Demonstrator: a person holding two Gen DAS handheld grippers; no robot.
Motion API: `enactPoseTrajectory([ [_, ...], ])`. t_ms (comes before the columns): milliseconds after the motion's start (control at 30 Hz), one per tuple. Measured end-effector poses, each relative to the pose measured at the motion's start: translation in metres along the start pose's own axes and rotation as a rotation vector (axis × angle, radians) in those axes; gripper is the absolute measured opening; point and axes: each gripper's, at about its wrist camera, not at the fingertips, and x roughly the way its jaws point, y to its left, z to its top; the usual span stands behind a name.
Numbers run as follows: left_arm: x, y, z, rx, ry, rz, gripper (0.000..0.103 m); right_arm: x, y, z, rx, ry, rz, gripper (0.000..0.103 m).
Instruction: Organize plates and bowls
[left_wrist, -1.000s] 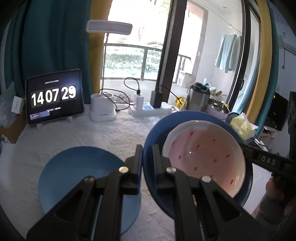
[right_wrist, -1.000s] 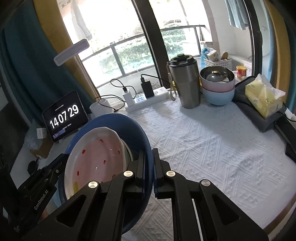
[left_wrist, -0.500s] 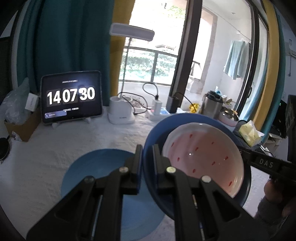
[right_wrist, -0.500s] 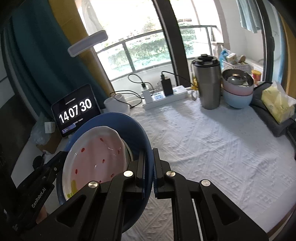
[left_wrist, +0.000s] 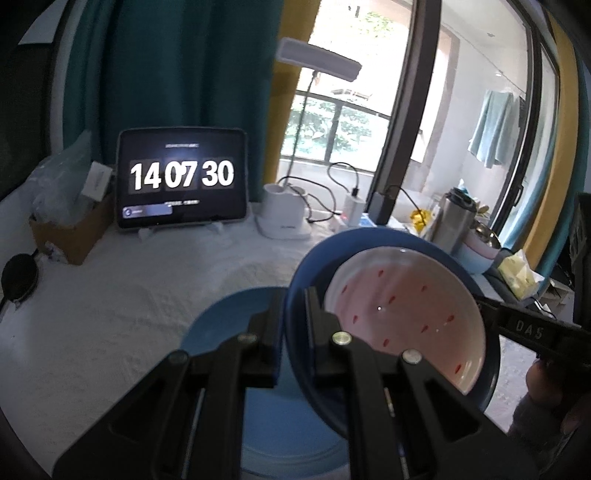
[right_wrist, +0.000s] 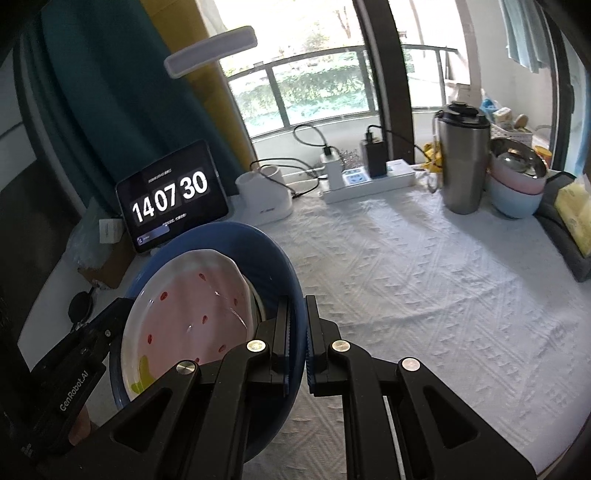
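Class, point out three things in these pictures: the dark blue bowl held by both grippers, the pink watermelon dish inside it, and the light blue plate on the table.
dark blue bowl (left_wrist: 491, 384), left wrist view, lower right rim.
pink watermelon dish (right_wrist: 184, 314), right wrist view, pink inner surface.
light blue plate (left_wrist: 229, 310), left wrist view, far left rim.

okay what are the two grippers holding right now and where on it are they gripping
Both hold the blue bowl with the watermelon plate inside: left gripper clamps one rim edge, right gripper the opposite edge.

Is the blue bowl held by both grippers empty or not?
Not empty. The blue bowl holds a pink plate with red marks inside it; both views show this.
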Motion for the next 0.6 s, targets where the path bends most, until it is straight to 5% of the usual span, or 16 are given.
enactPoseTrajectory([
  [600,0.007,0.057,-0.005,-0.054,0.029,0.075,0.008,0.051,0.048,-0.009,-0.03,0.096,0.042,0.01],
])
